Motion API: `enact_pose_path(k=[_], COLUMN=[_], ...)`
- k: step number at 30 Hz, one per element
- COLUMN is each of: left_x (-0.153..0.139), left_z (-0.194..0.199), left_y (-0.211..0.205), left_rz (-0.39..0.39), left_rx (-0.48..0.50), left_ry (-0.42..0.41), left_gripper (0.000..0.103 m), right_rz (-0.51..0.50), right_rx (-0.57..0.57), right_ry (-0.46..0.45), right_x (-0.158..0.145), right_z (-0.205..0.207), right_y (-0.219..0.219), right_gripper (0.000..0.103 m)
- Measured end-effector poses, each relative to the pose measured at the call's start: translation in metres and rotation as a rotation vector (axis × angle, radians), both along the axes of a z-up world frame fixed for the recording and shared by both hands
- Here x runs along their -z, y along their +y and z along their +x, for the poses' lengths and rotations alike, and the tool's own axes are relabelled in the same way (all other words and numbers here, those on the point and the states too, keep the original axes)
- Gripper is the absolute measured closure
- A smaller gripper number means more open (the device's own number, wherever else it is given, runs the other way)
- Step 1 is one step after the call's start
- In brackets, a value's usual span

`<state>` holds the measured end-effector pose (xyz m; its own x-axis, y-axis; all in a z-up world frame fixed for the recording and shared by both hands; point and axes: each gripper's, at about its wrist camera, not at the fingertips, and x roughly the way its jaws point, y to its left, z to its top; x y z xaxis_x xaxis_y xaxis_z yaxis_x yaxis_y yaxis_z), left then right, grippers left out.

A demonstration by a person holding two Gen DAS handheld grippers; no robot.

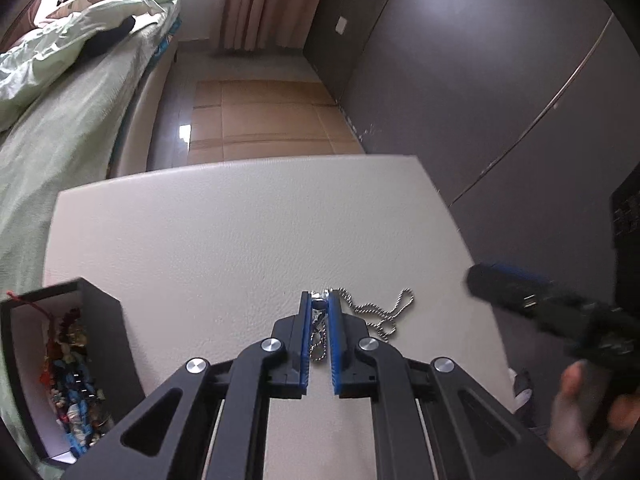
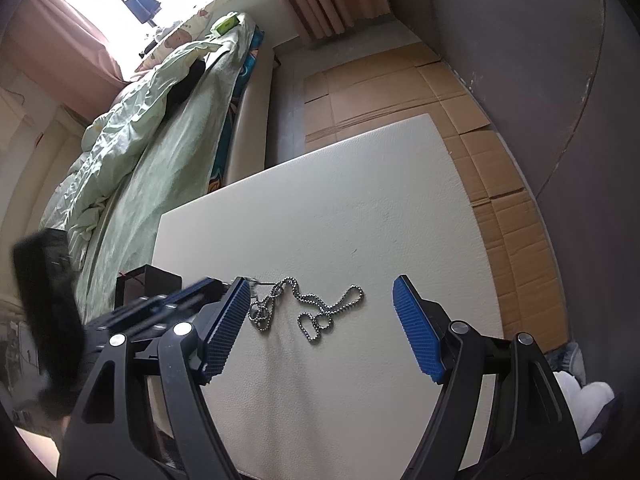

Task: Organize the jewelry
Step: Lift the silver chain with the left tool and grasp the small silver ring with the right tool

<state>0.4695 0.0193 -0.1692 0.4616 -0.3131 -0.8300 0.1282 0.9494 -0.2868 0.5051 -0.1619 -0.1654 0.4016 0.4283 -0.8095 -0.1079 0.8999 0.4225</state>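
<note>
A silver ball-chain necklace (image 1: 380, 314) lies on the white table (image 1: 224, 232). My left gripper (image 1: 319, 303) is shut on the necklace's pendant end, down at the table surface; the rest of the chain trails to the right. In the right wrist view the chain (image 2: 316, 308) lies loose between my right gripper's blue pads (image 2: 416, 328). My right gripper (image 2: 320, 294) is open wide and empty, above the chain. The left gripper (image 2: 192, 300) shows at the left, at the chain's end.
A dark open jewelry box (image 1: 60, 368) with colourful beaded pieces stands at the table's left edge; it also shows in the right wrist view (image 2: 148, 280). A bed with green bedding (image 1: 60, 100) lies left. Cardboard (image 2: 400, 88) covers the floor beyond. A dark wall (image 1: 500, 80) stands right.
</note>
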Motion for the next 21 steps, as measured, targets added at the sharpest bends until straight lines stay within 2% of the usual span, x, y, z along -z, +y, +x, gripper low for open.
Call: enact_pose_path(k=[3, 10, 16, 21], left_x=[-0.027, -0.117, -0.183, -0.233], left_z=[-0.004, -0.028, -0.049, -0.063], left_y=[0.004, 0.01, 0.018, 0.018], left_rz=[-0.013, -0.007, -0.013, 0.011], left_rx=[-0.003, -0.017, -0.038, -0.04], left_ry=[-0.048, -0.22, -0.343, -0.434], left_gripper=[0.097, 0.097, 0.097, 0.097], right_rz=[-0.006, -0.014, -0.012, -0.011], right_rx=[-0.01, -0.031, -0.065, -0.075], right_ry=[0.008, 0.009, 0.005, -0.005], right_x=[0.003, 0.009, 0.012, 0.012], right_z=[0.001, 0.003, 0.001, -0.002], right_y=[0.004, 0.011, 0.022, 0.027], right_gripper=[0.029, 0.029, 0.029, 0.029])
